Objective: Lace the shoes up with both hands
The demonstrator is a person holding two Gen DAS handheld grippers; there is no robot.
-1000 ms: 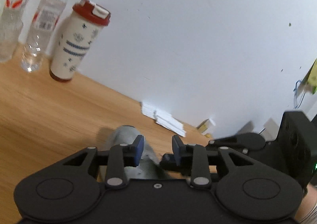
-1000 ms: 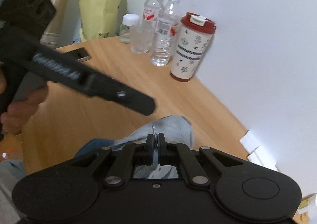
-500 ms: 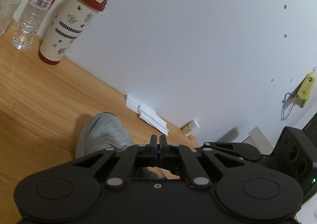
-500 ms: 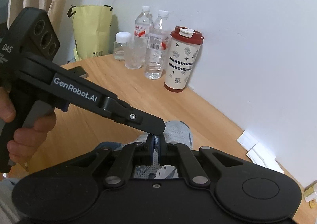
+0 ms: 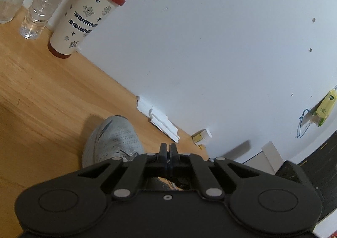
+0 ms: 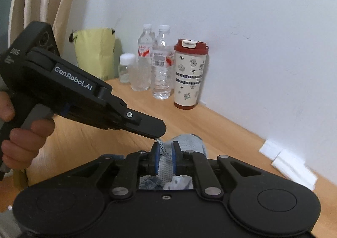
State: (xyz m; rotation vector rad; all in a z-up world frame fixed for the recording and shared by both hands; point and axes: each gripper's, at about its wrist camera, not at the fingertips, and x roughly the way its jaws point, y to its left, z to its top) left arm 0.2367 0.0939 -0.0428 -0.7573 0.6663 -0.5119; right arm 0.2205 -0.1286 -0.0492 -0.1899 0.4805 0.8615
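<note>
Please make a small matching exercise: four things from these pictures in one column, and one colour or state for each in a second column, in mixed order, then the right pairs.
1. left gripper
2. right gripper
3. tumbler
4. shoe

a. grey mesh toe
b. fingers closed on the lace
c. red lid, upright by the wall
d. fingers apart

Pairs: 1-b, 2-d, 3-c, 4-a

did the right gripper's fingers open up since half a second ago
Yes. The right gripper was shut half a second ago; now its blue pads stand apart with the lace between them, above the same grey shoe.
</note>
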